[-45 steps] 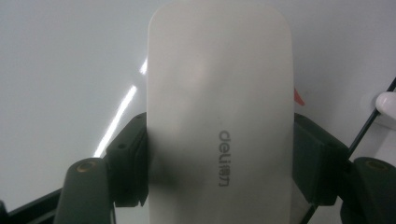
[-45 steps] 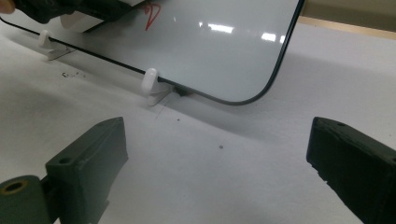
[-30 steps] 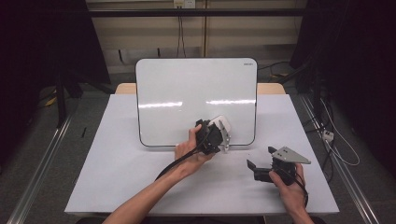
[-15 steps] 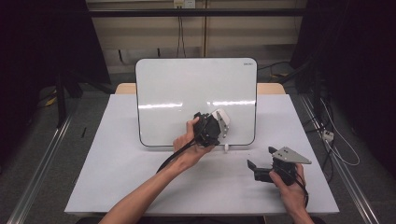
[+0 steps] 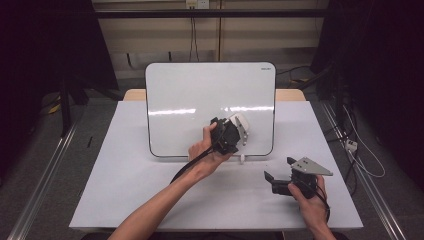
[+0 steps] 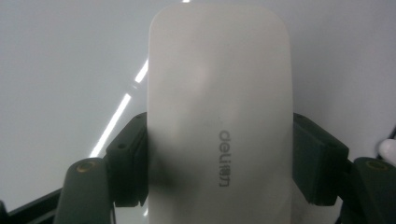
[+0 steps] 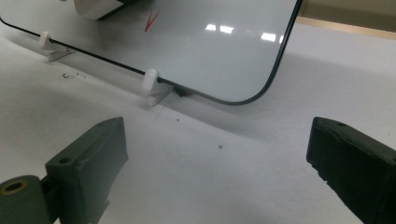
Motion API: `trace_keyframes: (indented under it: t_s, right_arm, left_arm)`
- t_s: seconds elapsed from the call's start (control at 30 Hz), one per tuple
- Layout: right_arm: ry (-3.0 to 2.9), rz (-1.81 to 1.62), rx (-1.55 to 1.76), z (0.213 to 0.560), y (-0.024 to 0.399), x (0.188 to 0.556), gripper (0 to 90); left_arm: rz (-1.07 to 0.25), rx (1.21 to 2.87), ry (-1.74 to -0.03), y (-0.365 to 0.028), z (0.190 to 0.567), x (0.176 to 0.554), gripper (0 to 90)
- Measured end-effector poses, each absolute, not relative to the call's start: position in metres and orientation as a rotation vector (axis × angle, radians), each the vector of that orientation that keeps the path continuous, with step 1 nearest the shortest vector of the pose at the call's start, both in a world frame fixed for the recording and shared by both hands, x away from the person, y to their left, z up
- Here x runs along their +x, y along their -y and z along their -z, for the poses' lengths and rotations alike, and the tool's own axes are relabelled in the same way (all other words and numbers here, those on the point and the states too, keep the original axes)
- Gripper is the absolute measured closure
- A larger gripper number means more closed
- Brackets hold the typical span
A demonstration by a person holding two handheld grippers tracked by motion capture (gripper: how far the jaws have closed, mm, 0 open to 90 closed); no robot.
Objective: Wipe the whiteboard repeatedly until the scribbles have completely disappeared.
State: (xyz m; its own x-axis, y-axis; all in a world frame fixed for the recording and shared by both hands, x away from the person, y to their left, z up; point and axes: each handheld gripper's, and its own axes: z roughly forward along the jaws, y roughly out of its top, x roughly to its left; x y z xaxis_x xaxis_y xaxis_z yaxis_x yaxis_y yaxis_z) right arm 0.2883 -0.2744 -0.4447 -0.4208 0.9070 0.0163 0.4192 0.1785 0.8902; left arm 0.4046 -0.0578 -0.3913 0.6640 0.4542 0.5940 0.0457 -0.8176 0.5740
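Note:
A white board (image 5: 200, 100) stands upright on small white feet at the back of the table. My left gripper (image 5: 236, 131) is shut on a white "deli" eraser (image 5: 241, 123) and holds it against the board's lower right area. In the left gripper view the eraser (image 6: 219, 93) sits between both pads (image 6: 128, 163), with the board's surface behind it. My right gripper (image 5: 279, 170) rests low on the table at the right, and its jaws stand wide open around nothing (image 7: 217, 158). A small red mark (image 7: 150, 22) shows on the board near the eraser (image 7: 95, 7).
The white table top (image 5: 125, 190) stretches in front of the board. White clip feet (image 7: 152, 86) hold the board's lower edge. Cables hang off the table's right side (image 5: 350, 145). A dark floor and metal rails lie to the left.
My left gripper has slid the eraser a little upward on the board. The right gripper has not moved.

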Motion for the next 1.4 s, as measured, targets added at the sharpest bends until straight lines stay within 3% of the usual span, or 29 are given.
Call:
trace_keyframes:
  t_s: [0.47, 0.8, 1.4]
  right_arm:
    - [-1.925, -1.195, 1.238, 0.444, 0.275, 0.288, 5.1]
    - [-1.926, -1.197, 1.237, 0.444, 0.275, 0.287, 5.1]
    - [-1.924, -1.195, 1.241, 0.445, 0.276, 0.288, 5.1]
  left_arm:
    - [-1.056, 2.388, -0.282, 0.071, 0.414, 0.385, 31.0]
    - [-1.047, 2.420, -0.279, 0.070, 0.410, 0.387, 31.1]
    - [-1.006, 2.294, -0.506, 0.024, 0.373, 0.423, 31.1]
